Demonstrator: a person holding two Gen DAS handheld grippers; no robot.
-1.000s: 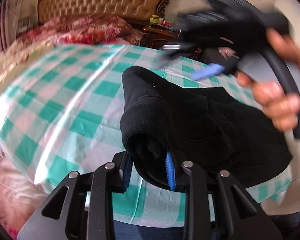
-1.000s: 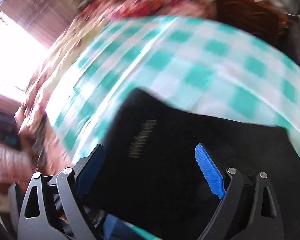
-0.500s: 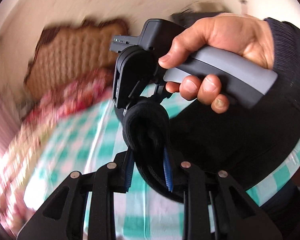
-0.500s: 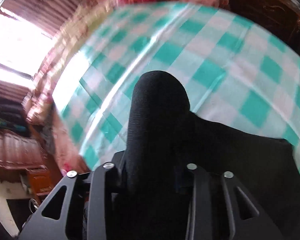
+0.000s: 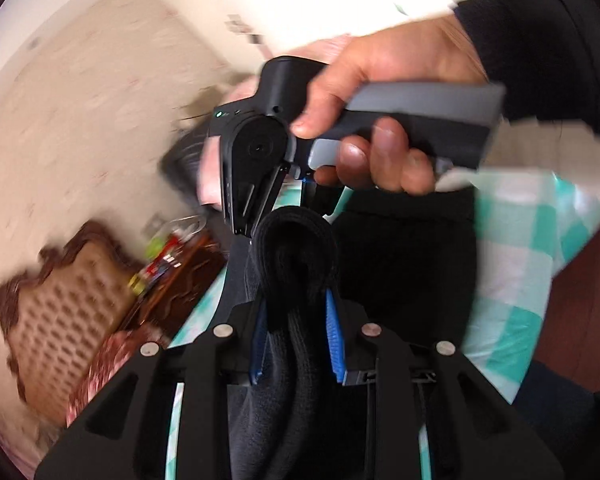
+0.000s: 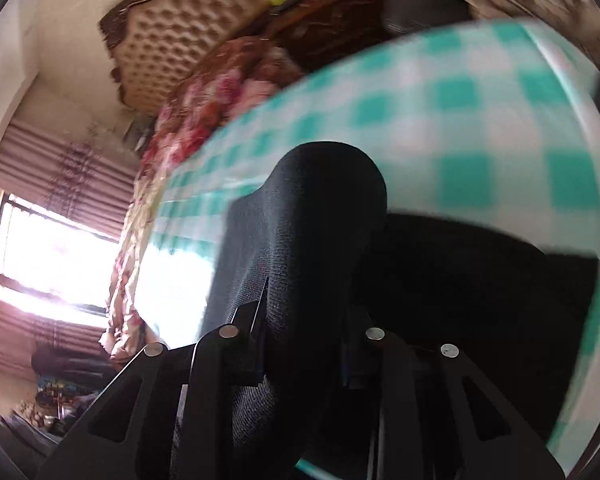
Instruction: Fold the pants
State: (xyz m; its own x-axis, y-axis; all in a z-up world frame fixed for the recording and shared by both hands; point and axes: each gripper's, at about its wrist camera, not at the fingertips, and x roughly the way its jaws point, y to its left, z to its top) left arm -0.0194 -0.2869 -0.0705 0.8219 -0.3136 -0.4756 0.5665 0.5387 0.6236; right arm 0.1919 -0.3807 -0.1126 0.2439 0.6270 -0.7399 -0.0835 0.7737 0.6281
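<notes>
**Desk:** Left wrist view — what did it show?

**Photographer:** The left gripper (image 5: 296,332) was clenched on a thick roll of the black pants (image 5: 404,264), held above the checked table (image 5: 512,264). The right gripper (image 5: 300,200), in the person's right hand (image 5: 380,120), faced it from just beyond, where the same bunched edge ran.

**Desk:** And the right wrist view?

**Photographer:** That gripper (image 6: 304,344) was also clamped on a fold of the pants (image 6: 324,208); the rest trailed down to the right onto the table (image 6: 480,100).

**Desk:** What did the next move depend on?

**Photographer:** Probably on the held edge running gripper to gripper, with the loose cloth hanging below both.
</notes>
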